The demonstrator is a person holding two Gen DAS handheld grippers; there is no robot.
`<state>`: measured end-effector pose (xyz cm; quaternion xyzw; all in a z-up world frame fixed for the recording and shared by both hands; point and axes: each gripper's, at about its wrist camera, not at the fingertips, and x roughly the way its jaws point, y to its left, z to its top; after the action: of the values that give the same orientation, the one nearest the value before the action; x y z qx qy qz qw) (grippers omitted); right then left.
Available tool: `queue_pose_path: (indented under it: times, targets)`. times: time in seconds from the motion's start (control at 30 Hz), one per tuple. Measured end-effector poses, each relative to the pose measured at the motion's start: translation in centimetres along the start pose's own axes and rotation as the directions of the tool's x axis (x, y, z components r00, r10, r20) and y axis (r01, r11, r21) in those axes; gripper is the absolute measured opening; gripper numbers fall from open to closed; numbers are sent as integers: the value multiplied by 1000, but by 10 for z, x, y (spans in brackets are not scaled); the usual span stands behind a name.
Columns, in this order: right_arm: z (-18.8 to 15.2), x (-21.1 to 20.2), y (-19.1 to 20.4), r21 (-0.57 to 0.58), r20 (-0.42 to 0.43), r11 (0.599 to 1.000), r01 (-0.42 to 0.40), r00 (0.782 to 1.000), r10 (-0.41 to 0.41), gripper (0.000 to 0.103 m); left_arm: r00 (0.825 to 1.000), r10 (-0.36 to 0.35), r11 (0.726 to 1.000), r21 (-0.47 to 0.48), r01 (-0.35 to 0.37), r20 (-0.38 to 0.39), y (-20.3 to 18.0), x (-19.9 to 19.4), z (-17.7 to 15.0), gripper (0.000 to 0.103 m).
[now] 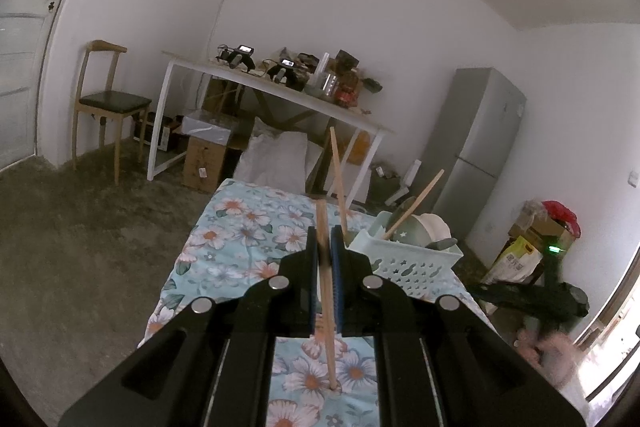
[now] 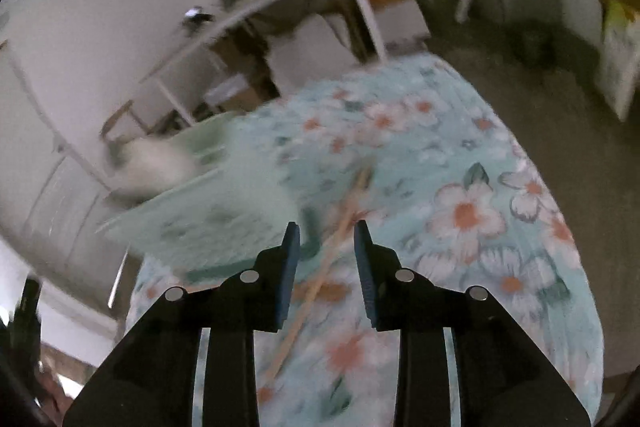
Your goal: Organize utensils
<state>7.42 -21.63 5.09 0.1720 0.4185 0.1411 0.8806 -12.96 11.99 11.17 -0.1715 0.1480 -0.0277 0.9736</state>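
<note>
Chopstick (image 1: 327, 291) clamped upright in the left gripper (image 1: 325, 239), its lower end on the floral cloth (image 1: 240, 251).
Right gripper (image 2: 327, 227) is partly open and holds nothing, above another chopstick (image 2: 320, 279) lying on the cloth beside the pale basket (image 2: 216, 227).

The left gripper (image 1: 325, 239) points slightly below level, its blue-padded jaws pressed nearly together on a wooden chopstick (image 1: 327, 291) that stands almost upright between them; the right gripper (image 2: 327, 231) tilts steeply downward over the bed, jaws parted with nothing gripped between the pads; seen from the left wrist, the right gripper and the hand (image 1: 554, 347) holding it show as a dark blur low at right.
</note>
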Motion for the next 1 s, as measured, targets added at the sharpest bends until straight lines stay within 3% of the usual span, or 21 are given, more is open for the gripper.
queue_pose_path:
  times: [0.23, 0.33, 0.4, 0.53, 0.6, 0.7, 0.73, 0.8, 0.87, 0.97, 1.0]
  targets:
    - [43, 96, -21, 84, -180, 994, 63, 983, -47, 29, 1000, 2, 1000, -2, -2, 3, -3, 3, -1, 6]
    - [45, 119, -25, 104, -228, 990, 90, 972, -64, 9, 1000, 4, 1000, -2, -4, 2, -3, 5, 0, 6]
    - [45, 112, -23, 112, -195, 991, 71, 980, -48, 5, 1000, 4, 1000, 0, -4, 0, -4, 6, 0, 6]
    - [40, 58, -16, 140, -18, 990, -3, 1000, 5, 4, 1000, 3, 1000, -4, -3, -1, -5, 7, 2, 6]
    - [36, 28, -14, 152, 86, 986, -75, 994, 62, 4, 1000, 0, 1000, -6, 0, -2, -7, 9, 1, 6]
    - [31, -16, -3, 114, 271, 980, -165, 954, 129, 4, 1000, -6, 1000, -5, 6, -8, -10, 11, 0, 6]
    - [24, -38, 6, 71, 368, 985, -160, 922, 123, 4, 1000, -7, 1000, -6, 7, -8, -9, 10, -1, 6]
    - [8, -70, 24, -28, 495, 993, -112, 862, 111, 4, 1000, -5, 1000, -1, 5, -5, -12, 9, -3, 6]
    - [-17, -90, 45, -122, 571, 993, 1, 818, 70, 4, 1000, -4, 1000, -2, 4, -3, -9, 6, -4, 6]
    - [-49, -94, 62, -208, 566, 977, 45, 820, 83, 4, 1000, -4, 1000, -9, 4, -4, -7, 5, -5, 6]
    - [-55, -97, 65, -228, 579, 971, 69, 812, 78, 4, 1000, -7, 1000, -15, 7, -6, -7, 5, -5, 6]
